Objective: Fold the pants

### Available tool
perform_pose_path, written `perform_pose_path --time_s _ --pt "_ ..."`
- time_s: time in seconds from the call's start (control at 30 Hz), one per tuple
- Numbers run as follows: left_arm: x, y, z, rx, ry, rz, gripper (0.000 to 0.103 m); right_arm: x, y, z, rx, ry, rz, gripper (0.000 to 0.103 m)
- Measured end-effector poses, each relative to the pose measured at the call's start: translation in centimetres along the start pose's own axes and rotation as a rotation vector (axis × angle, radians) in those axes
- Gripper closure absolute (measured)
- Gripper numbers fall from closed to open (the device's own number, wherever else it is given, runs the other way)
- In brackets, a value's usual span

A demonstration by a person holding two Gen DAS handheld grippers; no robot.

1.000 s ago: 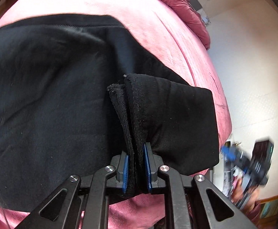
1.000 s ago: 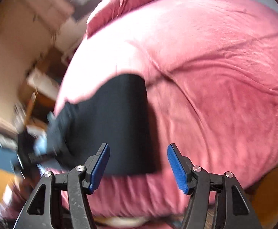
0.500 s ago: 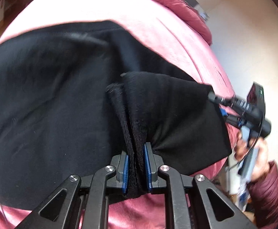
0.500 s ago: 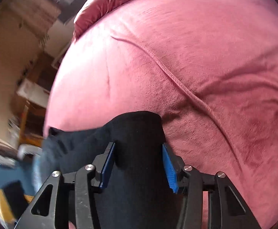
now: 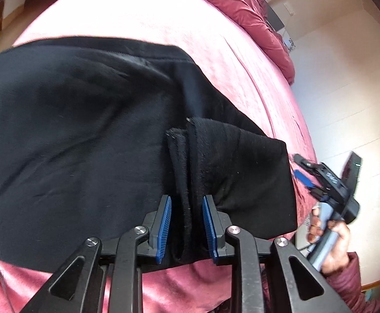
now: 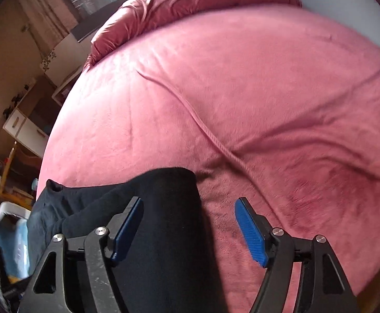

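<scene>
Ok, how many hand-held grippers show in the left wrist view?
2: the left hand-held gripper at the bottom, black pants between its fingers, and the right hand-held gripper at the right edge, held in a hand.

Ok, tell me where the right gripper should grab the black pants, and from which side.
Probably the rounded folded end of the pants, near its free edge beside the pink bedspread. Come in low from that open side: the right gripper is open and straddles this edge, and the layers look stacked there, so one pinch should catch them all.
</scene>
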State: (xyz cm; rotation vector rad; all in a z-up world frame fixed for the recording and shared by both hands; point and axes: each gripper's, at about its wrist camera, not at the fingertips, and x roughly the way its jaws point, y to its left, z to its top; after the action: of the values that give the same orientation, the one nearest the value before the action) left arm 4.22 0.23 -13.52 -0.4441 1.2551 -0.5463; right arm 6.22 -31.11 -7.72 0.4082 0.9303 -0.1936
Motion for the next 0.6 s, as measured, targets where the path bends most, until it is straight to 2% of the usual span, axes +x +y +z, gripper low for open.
perform_pose_path --time_s 0.03,0.1,0.23,0.3,0.37,0.47,0.53,0.6 --pt "-0.5 -0.1 -0.1 0.017 -0.019 0.030 0.078 -0.7 0.7 0.1 -0.027 -0.012 0.009 0.030" --pt "-1.5 -0.5 -0.1 0.032 -0.049 0.058 0.078 -1.5 2.7 -0.4 -0.096 -0.002 0.092 0.030" --pt "-2.8 -0.9 -0.1 0.046 -0.088 0.004 0.078 -2.0 7.0 -3.3 -0.241 0.095 0.226 0.032" --pt "-2.7 -1.5 0.6 0.057 -0.071 -0.019 0.078 -1.8 8.7 -5.4 -0.321 0.161 0.276 0.034" --pt "-1.5 -1.7 1.4 0.050 -0.028 -0.024 0.078 -1.4 10.0 -7.6 -0.405 0.201 0.269 0.034" --pt "0.8 -1.5 2.1 0.032 0.055 -0.003 0.079 -0.8 10.8 -9.6 -0.450 0.242 0.265 0.034" --pt "1.6 -1.7 2.0 0.049 0.071 -0.004 0.080 -0.5 10.6 -10.4 -0.476 0.249 0.240 0.033" --pt "2.1 -1.7 1.8 0.060 0.069 0.008 0.093 -0.2 10.2 -10.8 -0.471 0.261 0.230 0.033"
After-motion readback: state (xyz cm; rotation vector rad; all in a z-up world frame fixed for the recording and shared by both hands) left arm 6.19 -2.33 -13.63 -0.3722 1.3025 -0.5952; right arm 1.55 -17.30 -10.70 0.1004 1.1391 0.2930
